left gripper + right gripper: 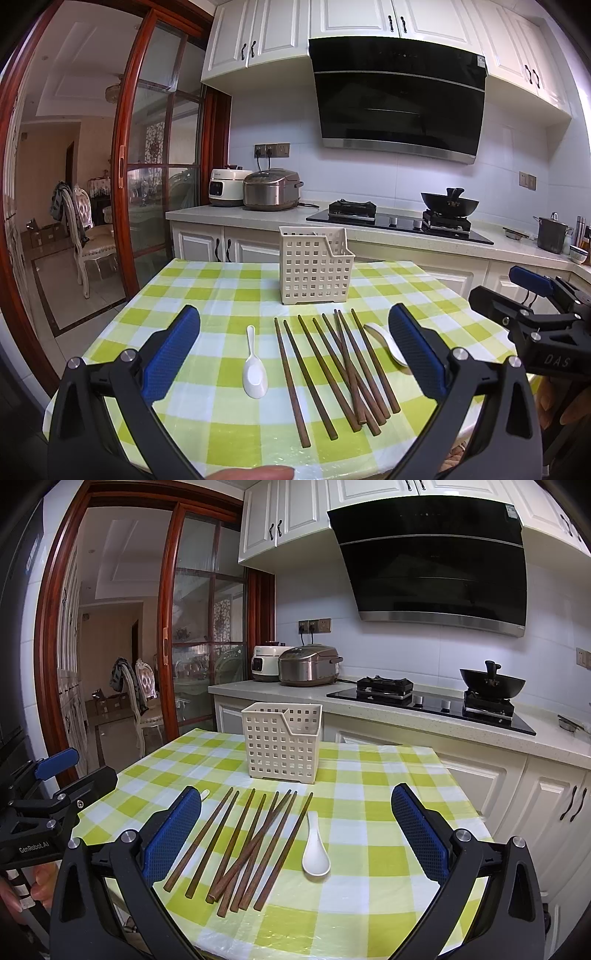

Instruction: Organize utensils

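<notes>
Several brown wooden chopsticks [332, 369] [243, 845] lie loosely fanned on the green-and-white checked tablecloth [207, 291]. One white spoon [254, 371] rests left of them, a second white spoon [386, 341] [314, 849] right of them. Behind stands a cream perforated utensil basket [316, 266] [282, 742], upright with nothing visible inside. My left gripper [293, 350] is open above the near table edge, its blue pads framing the left spoon and chopsticks. My right gripper [295, 830] is open too, over the chopsticks and right spoon. Neither touches anything.
The table [388, 775] ends close behind the basket, facing a counter with a gas hob [399, 221], wok [448, 205] and two rice cookers [271, 190]. A glass sliding door [162, 166] is at left. The other gripper shows at each view's side edge.
</notes>
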`<state>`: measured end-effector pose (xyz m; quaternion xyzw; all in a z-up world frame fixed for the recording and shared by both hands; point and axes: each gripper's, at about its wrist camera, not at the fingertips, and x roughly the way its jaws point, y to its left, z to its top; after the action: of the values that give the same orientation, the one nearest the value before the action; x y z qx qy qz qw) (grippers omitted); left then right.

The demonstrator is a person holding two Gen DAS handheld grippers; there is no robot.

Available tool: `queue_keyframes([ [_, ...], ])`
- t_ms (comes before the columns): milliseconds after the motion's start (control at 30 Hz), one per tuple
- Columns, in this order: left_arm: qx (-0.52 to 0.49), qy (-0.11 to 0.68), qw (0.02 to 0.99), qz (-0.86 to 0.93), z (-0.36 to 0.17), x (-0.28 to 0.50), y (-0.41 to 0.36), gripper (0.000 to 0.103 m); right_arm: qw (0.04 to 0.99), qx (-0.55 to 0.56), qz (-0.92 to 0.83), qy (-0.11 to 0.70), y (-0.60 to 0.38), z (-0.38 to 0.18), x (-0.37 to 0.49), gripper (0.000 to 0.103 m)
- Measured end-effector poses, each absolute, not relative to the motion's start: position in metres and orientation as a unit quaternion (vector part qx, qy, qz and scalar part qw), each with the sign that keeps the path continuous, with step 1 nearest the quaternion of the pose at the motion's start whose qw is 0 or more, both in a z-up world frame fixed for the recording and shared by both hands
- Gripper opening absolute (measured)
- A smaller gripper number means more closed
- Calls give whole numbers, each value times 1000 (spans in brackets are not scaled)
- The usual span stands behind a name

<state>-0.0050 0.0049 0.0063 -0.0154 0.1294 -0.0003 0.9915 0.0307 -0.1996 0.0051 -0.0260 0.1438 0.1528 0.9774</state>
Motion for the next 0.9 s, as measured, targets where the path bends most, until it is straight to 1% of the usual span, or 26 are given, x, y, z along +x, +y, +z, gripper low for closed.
queue_keyframes([
  [900,-1,130,992,1,4,-5,1,99,976,-18,159,147,-198,1,34,96],
])
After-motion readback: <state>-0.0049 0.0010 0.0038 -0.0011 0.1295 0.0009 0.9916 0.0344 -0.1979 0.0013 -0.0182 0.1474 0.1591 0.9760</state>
